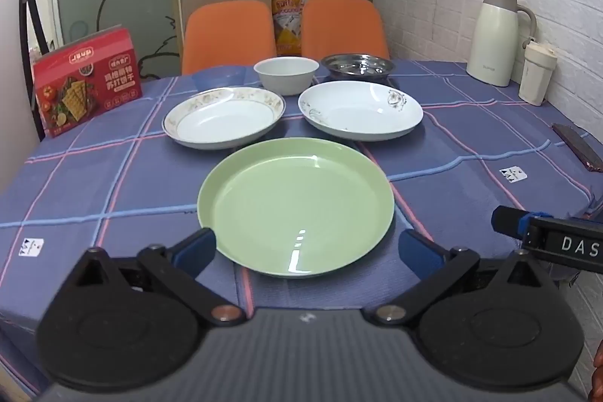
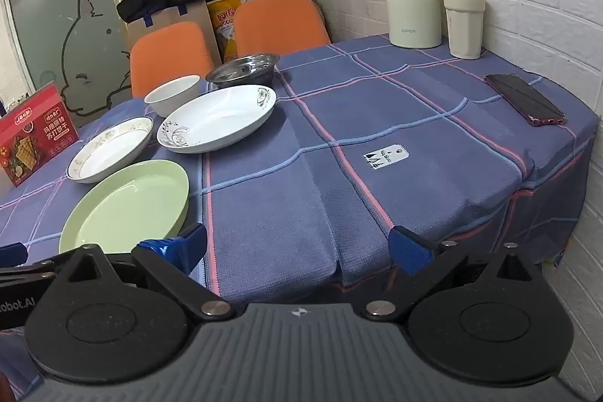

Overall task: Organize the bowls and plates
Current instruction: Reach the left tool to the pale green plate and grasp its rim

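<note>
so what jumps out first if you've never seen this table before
The green plate lies nearest, right in front of the open left gripper on the blue checked tablecloth. Behind it two white patterned plates sit side by side, the gold-rimmed plate to the left and the black-floral plate to the right. Two orange chairs stand at the table's far edge, and a red cracker box stands at the far left.
</note>
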